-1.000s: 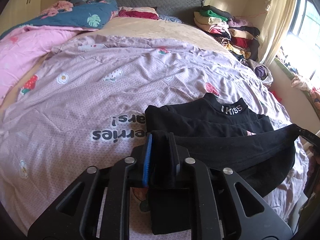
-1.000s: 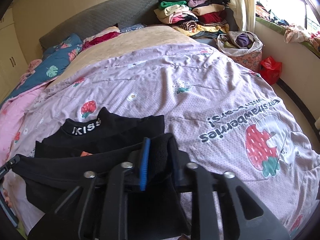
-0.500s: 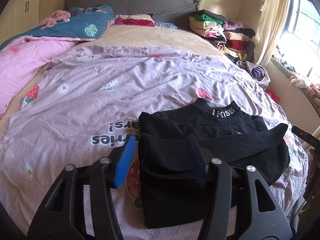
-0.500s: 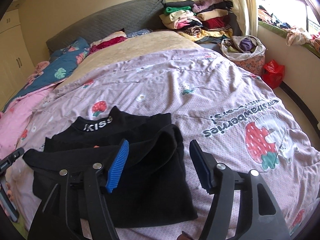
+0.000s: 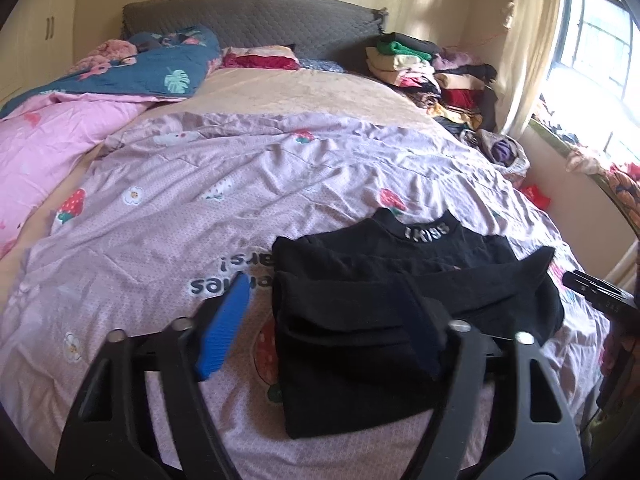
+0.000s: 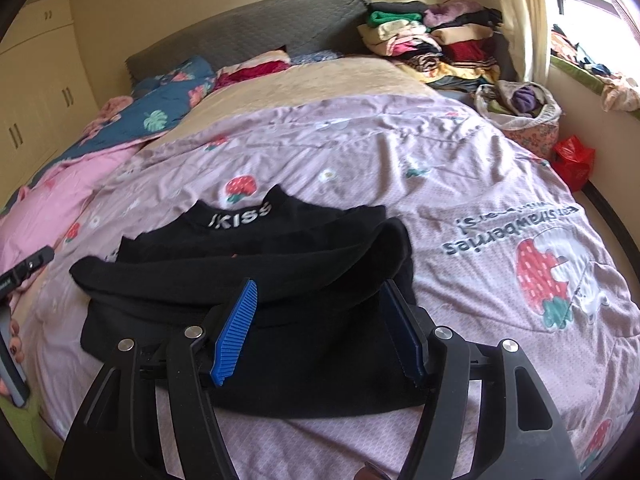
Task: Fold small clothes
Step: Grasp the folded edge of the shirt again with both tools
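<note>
A lilac strawberry-print quilt [image 5: 208,216] is spread across the bed, with stacked clothes [image 6: 436,44] piled at its head corner by the window. A black top [image 6: 280,280] is laid folded near the foot edge of the quilt, its "KISS" collar [image 6: 240,216] turned toward the headboard. The left gripper [image 5: 320,320] and the right gripper [image 6: 320,332] are both held spread wide above the top's lower fold, with nothing pinched.
</note>
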`<action>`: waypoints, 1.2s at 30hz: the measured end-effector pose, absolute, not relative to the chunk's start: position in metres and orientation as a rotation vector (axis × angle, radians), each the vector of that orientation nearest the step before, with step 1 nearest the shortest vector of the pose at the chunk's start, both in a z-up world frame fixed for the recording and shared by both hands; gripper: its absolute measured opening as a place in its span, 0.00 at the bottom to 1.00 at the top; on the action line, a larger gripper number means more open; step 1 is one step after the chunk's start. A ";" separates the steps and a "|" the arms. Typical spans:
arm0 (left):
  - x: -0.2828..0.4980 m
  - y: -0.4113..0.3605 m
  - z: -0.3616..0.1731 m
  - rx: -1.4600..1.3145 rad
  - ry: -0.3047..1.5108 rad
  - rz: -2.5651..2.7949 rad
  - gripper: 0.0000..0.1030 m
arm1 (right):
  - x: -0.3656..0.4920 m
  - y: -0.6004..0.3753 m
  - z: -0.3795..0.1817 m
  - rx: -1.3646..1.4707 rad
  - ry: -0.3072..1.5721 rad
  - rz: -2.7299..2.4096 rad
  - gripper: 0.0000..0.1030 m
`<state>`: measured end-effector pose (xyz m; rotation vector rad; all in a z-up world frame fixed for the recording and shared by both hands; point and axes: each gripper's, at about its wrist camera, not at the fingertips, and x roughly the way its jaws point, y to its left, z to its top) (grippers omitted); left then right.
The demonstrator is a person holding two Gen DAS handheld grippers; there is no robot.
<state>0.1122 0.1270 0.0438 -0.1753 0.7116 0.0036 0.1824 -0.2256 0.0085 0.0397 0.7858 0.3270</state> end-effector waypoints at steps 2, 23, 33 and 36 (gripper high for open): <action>0.110 0.123 0.039 -0.167 0.737 -0.024 0.29 | 0.180 -0.220 0.006 0.018 0.795 0.349 0.52; 0.149 0.106 -0.038 -0.117 0.916 -0.044 0.05 | 0.219 -0.189 -0.066 -0.129 0.973 0.327 0.14; 0.192 0.124 -0.036 -0.173 0.882 0.023 0.05 | 0.271 -0.181 -0.059 -0.097 0.940 0.304 0.14; 0.200 0.129 -0.032 -0.193 0.867 0.041 0.05 | 0.286 -0.184 -0.054 -0.076 0.928 0.291 0.14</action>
